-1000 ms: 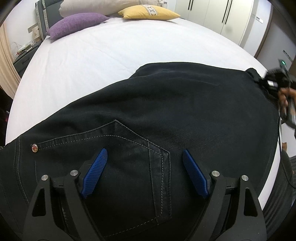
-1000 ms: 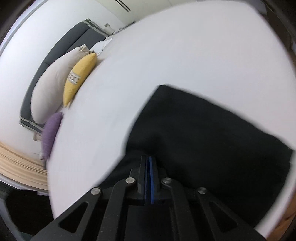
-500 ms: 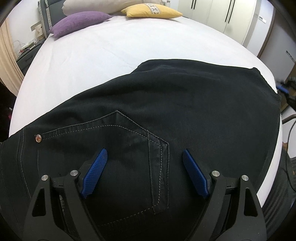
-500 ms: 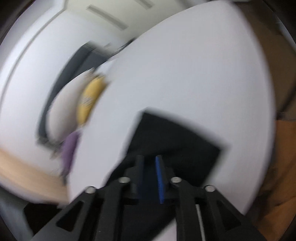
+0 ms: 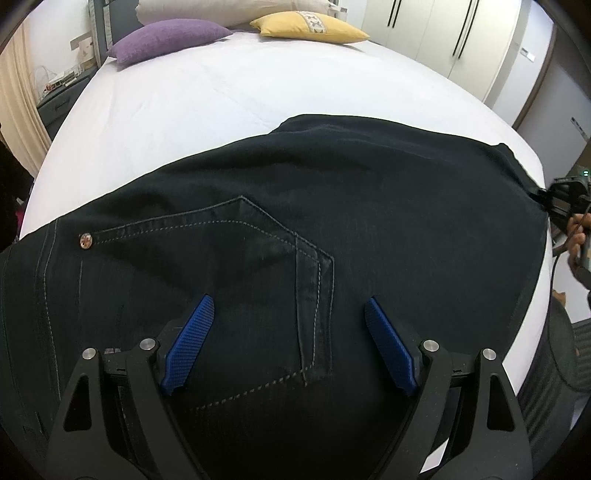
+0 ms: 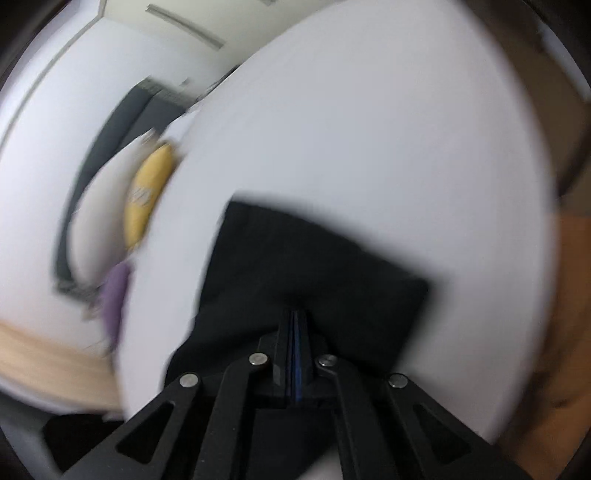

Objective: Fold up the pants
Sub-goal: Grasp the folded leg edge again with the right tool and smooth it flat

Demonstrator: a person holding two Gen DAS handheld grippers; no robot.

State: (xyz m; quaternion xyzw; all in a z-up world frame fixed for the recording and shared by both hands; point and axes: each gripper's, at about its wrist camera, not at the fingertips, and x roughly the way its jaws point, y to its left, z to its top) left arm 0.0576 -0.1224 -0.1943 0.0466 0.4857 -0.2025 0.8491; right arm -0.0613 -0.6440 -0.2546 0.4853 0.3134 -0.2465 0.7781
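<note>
Black pants (image 5: pixel 332 206) lie spread across the white bed (image 5: pixel 207 92), back pocket up. My left gripper (image 5: pixel 288 328) is open and hovers over the back pocket near the waist end. In the right wrist view, which is blurred, my right gripper (image 6: pixel 296 319) is shut on the leg-end edge of the pants (image 6: pixel 295 258). From the left wrist view the right gripper (image 5: pixel 565 206) shows at the far right, pinching the pants' corner at the bed's edge.
A purple pillow (image 5: pixel 166 38), a yellow pillow (image 5: pixel 310 27) and a beige pillow (image 5: pixel 221 9) lie at the head of the bed. White wardrobes (image 5: pixel 461 40) stand behind on the right. A nightstand (image 5: pixel 59 99) is at the left.
The right gripper opened and let go of the pants half a second ago, then shut again on the leg-end edge. The left gripper stayed open over the pocket.
</note>
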